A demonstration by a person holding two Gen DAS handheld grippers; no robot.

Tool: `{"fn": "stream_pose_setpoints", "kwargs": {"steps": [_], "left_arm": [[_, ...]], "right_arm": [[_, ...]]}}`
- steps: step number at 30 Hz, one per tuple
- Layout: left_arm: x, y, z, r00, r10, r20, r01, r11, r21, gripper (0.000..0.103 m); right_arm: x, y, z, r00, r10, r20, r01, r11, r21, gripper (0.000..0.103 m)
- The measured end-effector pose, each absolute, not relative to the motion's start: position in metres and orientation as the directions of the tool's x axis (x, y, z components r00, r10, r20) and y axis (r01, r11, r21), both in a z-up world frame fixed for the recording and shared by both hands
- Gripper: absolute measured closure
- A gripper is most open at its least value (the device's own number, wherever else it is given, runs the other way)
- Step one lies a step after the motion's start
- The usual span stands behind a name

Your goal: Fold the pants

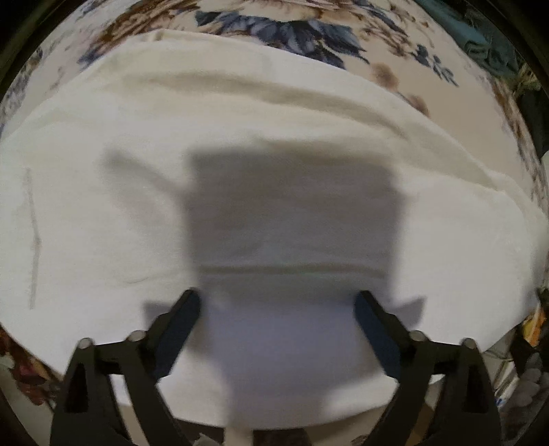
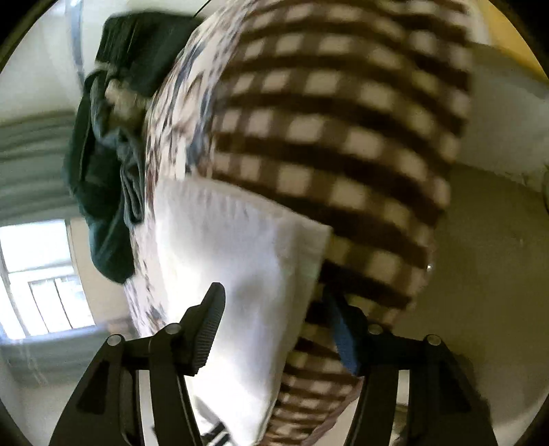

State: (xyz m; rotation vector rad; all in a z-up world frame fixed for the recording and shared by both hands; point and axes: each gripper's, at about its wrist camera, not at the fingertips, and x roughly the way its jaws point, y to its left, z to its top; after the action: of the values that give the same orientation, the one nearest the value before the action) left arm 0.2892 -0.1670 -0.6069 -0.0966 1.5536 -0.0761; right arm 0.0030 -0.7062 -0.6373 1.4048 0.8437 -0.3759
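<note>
The white pants (image 1: 240, 137) lie spread flat on a floral bedspread (image 1: 308, 31) and fill most of the left wrist view. My left gripper (image 1: 277, 302) is open just above the pants near their front edge, holding nothing; its shadow falls on the cloth. In the right wrist view, which is blurred, the white pants (image 2: 233, 247) show as a strip running away from the camera. My right gripper (image 2: 274, 298) is open over that strip, with nothing between its fingers.
A brown and white checked blanket (image 2: 336, 130) lies to the right of the pants. A pile of dark green and blue clothes (image 2: 106, 164) sits at the far left, also seen in the left wrist view (image 1: 480, 31). A bright window (image 2: 37, 274) is at left.
</note>
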Motion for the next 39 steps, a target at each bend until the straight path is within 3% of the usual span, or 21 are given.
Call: {"fn": "stream_pose_setpoints", "kwargs": {"steps": [2,4,7,14,15,17,19,21,22,25,31,39], "left_arm": [[0.29,-0.169,-0.613,0.017,-0.117,-0.993,-0.02,0.993,-0.118,0.0],[0.287,-0.17,-0.619,0.011,-0.098,-0.995,-0.023,0.995,-0.098,0.0],[0.289,-0.172,-0.622,0.012,-0.073,-0.997,-0.041,0.996,-0.074,0.0],[0.281,-0.182,-0.629,0.078,-0.042,-0.996,-0.089,0.995,-0.049,0.0],[0.28,-0.181,-0.629,0.079,-0.046,-0.996,-0.088,0.995,-0.053,0.0],[0.28,-0.187,-0.626,0.079,-0.056,-0.995,-0.085,0.994,-0.063,0.0],[0.28,-0.192,-0.624,0.075,-0.064,-0.995,-0.079,0.994,-0.07,0.0],[0.289,-0.187,-0.624,0.066,-0.074,-0.995,-0.077,0.994,-0.079,0.0],[0.29,-0.187,-0.624,0.058,-0.079,-0.995,-0.077,0.994,-0.083,0.0],[0.293,-0.173,-0.614,0.041,-0.103,-0.994,-0.081,0.991,-0.106,0.0],[0.303,-0.126,-0.566,0.131,-0.082,-0.988,-0.166,0.981,-0.104,0.0],[0.285,-0.044,-0.537,0.146,-0.061,-0.987,-0.239,0.966,-0.095,0.0]], "right_arm": [[0.011,-0.702,-0.634,0.689,0.218,-0.691,0.656,0.216,0.723,0.042],[0.014,-0.698,-0.628,0.76,0.211,-0.614,0.577,0.215,0.788,0.05],[0.017,-0.696,-0.628,0.814,0.235,-0.531,0.496,0.196,0.846,0.051],[0.059,-0.705,-0.668,0.821,0.285,-0.494,0.475,0.137,0.869,0.049],[0.063,-0.704,-0.664,0.828,0.28,-0.486,0.465,0.144,0.874,0.051],[0.069,-0.699,-0.65,0.845,0.279,-0.456,0.423,0.171,0.89,0.065],[0.078,-0.691,-0.636,0.841,0.271,-0.469,0.413,0.238,0.879,0.066],[0.096,-0.682,-0.648,0.759,0.302,-0.577,0.504,0.29,0.814,0.067],[0.096,-0.68,-0.654,0.732,0.306,-0.609,0.538,0.289,0.792,0.079],[0.093,-0.682,-0.659,0.716,0.25,-0.652,0.605,0.245,0.758,0.099],[0.082,-0.675,-0.624,0.74,0.136,-0.659,0.63,0.206,0.749,0.099],[0.132,-0.553,-0.503,0.728,0.137,-0.672,0.515,0.538,0.668,0.099]]}}
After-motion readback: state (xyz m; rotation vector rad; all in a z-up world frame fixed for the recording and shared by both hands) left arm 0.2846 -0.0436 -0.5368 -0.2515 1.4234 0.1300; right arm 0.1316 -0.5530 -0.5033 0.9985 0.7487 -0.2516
